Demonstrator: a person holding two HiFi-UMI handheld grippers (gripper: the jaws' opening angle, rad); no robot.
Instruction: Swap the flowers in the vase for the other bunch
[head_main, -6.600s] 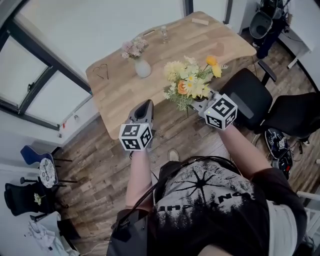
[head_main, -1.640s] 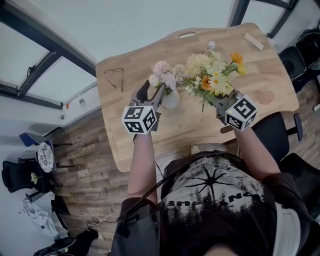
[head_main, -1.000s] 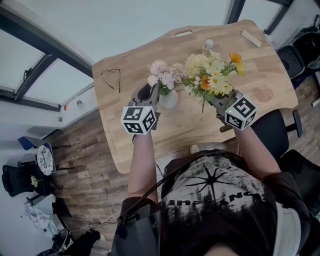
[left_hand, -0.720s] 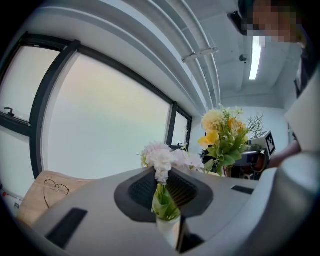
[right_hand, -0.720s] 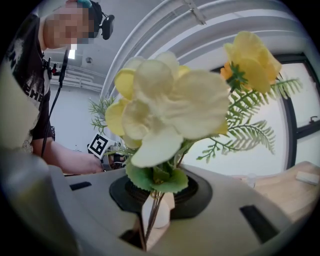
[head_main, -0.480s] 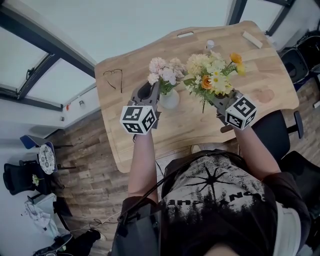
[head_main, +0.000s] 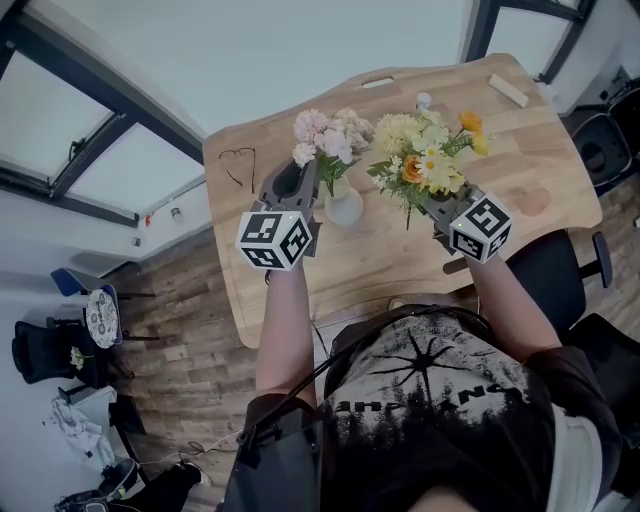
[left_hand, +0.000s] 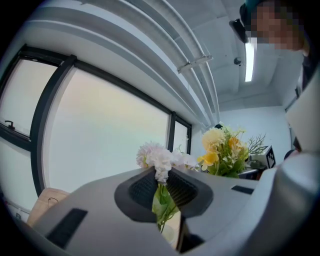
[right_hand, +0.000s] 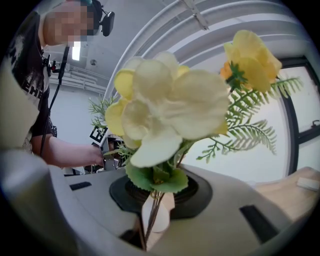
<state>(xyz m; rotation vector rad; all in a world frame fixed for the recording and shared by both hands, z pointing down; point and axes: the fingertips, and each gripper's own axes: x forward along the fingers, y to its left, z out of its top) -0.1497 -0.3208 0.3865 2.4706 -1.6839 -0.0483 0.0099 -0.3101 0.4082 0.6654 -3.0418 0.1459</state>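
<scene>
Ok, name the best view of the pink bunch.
The left gripper view: the pink bunch shows blooms and stems, pinched in the left gripper. The head view shows it from above, over the vase. The right gripper view shows none; the yellow bunch fills it.

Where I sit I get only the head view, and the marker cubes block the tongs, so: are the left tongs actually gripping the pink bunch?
Observer: Yes. In the left gripper view the left tongs are shut on the pink bunch, pinching its green stems just under the blooms.
Operator: And the right side?
Observer: The right tongs are shut on the yellow bunch, holding its thin stems just below the lowest leaves.
Operator: Is the pink bunch sitting straight in the grip?
Observer: It looks so. In the left gripper view its stems run straight up between the pads, with the blooms on top.
</scene>
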